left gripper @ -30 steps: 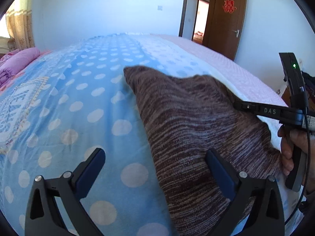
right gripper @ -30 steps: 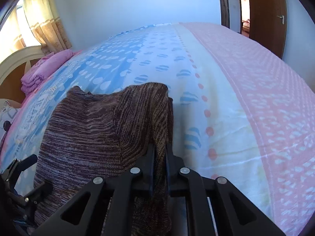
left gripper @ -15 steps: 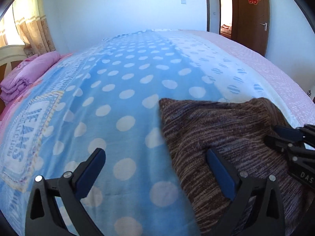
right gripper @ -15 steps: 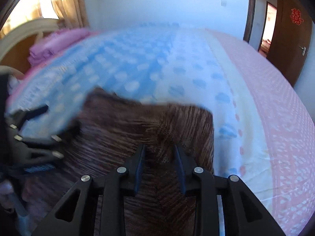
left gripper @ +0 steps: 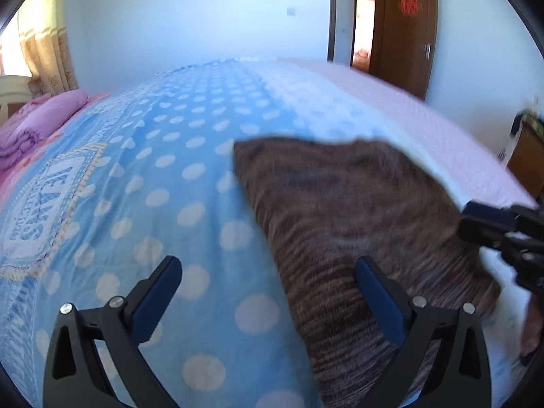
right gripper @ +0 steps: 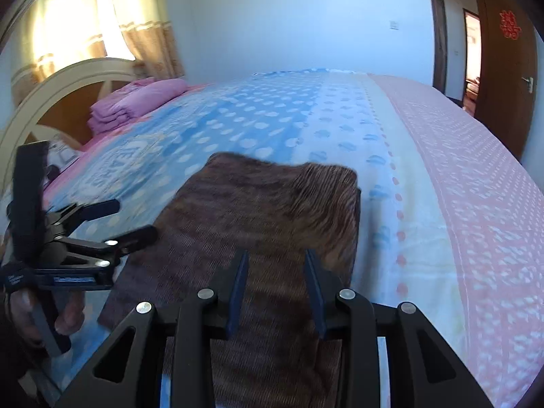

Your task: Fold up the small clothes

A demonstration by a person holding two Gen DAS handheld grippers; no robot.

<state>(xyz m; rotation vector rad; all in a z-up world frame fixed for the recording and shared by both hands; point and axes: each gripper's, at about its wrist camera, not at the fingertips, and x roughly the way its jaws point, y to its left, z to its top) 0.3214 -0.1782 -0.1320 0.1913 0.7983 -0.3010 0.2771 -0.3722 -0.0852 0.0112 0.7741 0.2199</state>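
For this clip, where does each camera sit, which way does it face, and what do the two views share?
Left wrist: sits on the left hand-held gripper, tilted down across the bed; its open fingers frame the brown knit garment; the right hand-held gripper enters at the right edge.
Right wrist: sits on the right hand-held gripper, tilted down over the garment's folded edge, fingers apart and clear of the fabric; the left gripper and a hand show at left.
Shared: garment, polka-dot bedspread, folded pink bedding, brown door.
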